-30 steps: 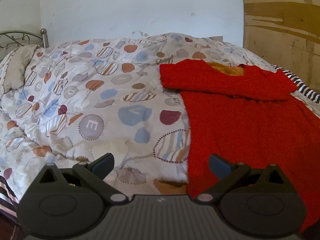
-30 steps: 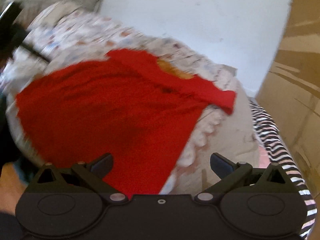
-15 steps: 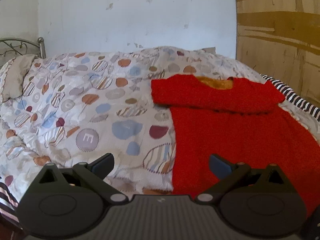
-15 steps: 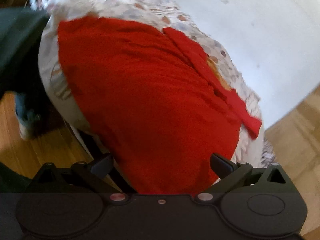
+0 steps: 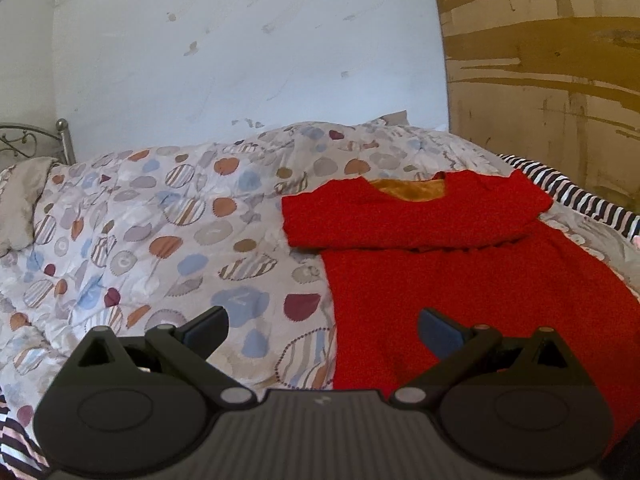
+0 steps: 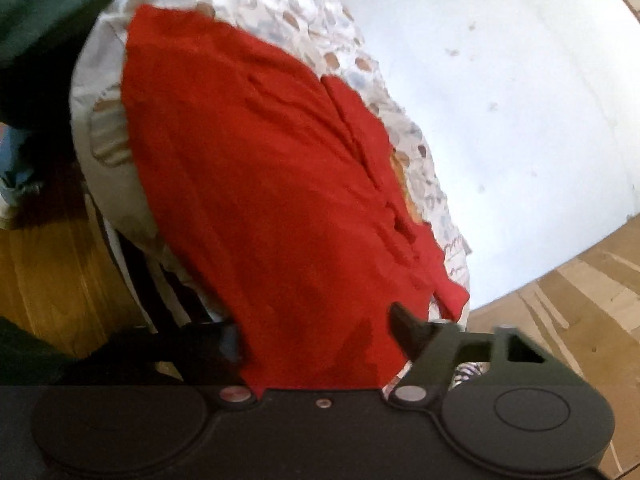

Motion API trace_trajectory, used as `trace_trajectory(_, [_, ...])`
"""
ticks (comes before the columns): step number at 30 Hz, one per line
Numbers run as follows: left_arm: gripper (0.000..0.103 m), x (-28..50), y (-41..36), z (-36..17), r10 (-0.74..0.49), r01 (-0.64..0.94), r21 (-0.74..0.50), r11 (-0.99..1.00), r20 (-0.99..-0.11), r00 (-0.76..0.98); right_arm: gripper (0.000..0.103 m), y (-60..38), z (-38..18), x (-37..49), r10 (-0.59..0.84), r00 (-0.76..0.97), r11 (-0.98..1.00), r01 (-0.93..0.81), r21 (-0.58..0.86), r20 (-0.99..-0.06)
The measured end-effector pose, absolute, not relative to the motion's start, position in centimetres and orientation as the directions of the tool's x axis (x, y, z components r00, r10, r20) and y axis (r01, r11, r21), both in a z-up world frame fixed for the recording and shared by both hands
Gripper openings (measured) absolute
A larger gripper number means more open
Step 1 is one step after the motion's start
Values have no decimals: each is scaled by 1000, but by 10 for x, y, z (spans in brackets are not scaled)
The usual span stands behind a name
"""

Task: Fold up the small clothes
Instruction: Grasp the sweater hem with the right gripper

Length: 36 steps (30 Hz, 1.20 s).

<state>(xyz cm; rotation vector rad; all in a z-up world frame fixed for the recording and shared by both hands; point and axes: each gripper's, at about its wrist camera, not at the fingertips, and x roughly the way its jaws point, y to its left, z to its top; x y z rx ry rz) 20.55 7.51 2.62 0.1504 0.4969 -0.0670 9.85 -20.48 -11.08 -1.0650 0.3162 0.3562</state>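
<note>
Left wrist view first. Left gripper (image 5: 322,330) hovers with its jaws wide apart and nothing between them, above the near edge of the quilt (image 5: 168,240). Red top (image 5: 452,276) lies flat on the quilt, its sleeves folded across the chest and an orange lining showing at the collar; its left hem edge runs just inside the gripper's right finger without touching it. A striped cloth (image 5: 580,196) lies beyond the top, a pillow (image 5: 20,200) far to its left.

Right wrist view, rolled and blurred. Right gripper (image 6: 316,336) is closing its jaws, with the top's (image 6: 260,184) lower right corner between them where the cloth drapes off the bed edge; the pads do not yet clearly press it. A dark sleeve (image 6: 36,32) and wooden floor (image 6: 52,272) lie beyond the hem.

Risk, as judged: the jaws may pinch only one layer, or catch the quilt beneath, so the fold would drag bedding or open skewed. Lifting one corner while the left gripper holds nothing would likely twist the hem and disturb the folded sleeves.
</note>
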Motion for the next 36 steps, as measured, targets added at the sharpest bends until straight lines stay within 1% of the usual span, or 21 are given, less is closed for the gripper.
trace_trajectory(1, [103, 205, 75, 26, -35, 107, 124, 987, -479, 877, 32, -207, -108, 95, 149, 895, 440, -440, -783, -419])
trace_trajectory(2, [103, 205, 75, 26, -41, 112, 121, 986, -479, 877, 19, -207, -106, 92, 166, 895, 440, -443, -781, -415])
trace_trajectory(5, [103, 204, 74, 23, -63, 128, 103, 986, -485, 872, 9, -207, -90, 83, 215, 899, 450, -438, -778, -382])
trace_trajectory(7, [103, 203, 74, 21, -77, 139, 92, 986, -489, 869, 9, -206, -73, 89, 237, 890, 482, -455, -749, -388])
trace_trajectory(11, [103, 202, 74, 15, -64, 131, 101, 986, -497, 865, 8, -207, -39, 116, 272, 874, 561, -484, -672, -402])
trace_trajectory(12, [103, 202, 74, 14, -58, 127, 105, 986, -499, 864, 8, -207, -32, 125, 279, 866, 583, -496, -644, -415])
trace_trajectory(14, [103, 202, 77, 13, -52, 119, 100, 988, -505, 862, 8, -208, -21, 153, 300, 831, 632, -541, -555, -469])
trace_trajectory(16, [103, 202, 81, 12, -55, 111, 80, 991, -513, 857, 8, -211, -12, 182, 334, 767, 676, -600, -427, -548])
trace_trajectory(19, [103, 199, 85, 8, -67, 104, 40, 994, -534, 843, 8, -222, -6, 232, 377, 677, 762, -615, -204, -633])
trace_trajectory(22, [103, 191, 85, 3, -104, 130, 8, 991, -546, 831, 10, -233, -10, 271, 418, 613, 820, -572, -12, -670])
trace_trajectory(25, [103, 182, 81, -2, -162, 182, -16, 983, -537, 828, 10, -245, -15, 294, 455, 573, 841, -528, 118, -682])
trace_trajectory(28, [103, 174, 72, -6, -239, 261, -34, 965, -530, 813, 10, -252, -20, 299, 475, 556, 843, -511, 170, -683])
trace_trajectory(32, [103, 171, 59, -14, -347, 377, -58, 924, -537, 768, 10, -256, -23, 299, 482, 549, 841, -509, 184, -683])
trace_trajectory(35, [103, 170, 40, -23, -391, 456, -29, 889, -565, 726, 11, -259, -25, 308, 499, 528, 843, -480, 243, -687])
trace_trajectory(36, [103, 169, 32, -29, -390, 475, -4, 880, -578, 717, 13, -261, -26, 310, 503, 522, 844, -468, 262, -689])
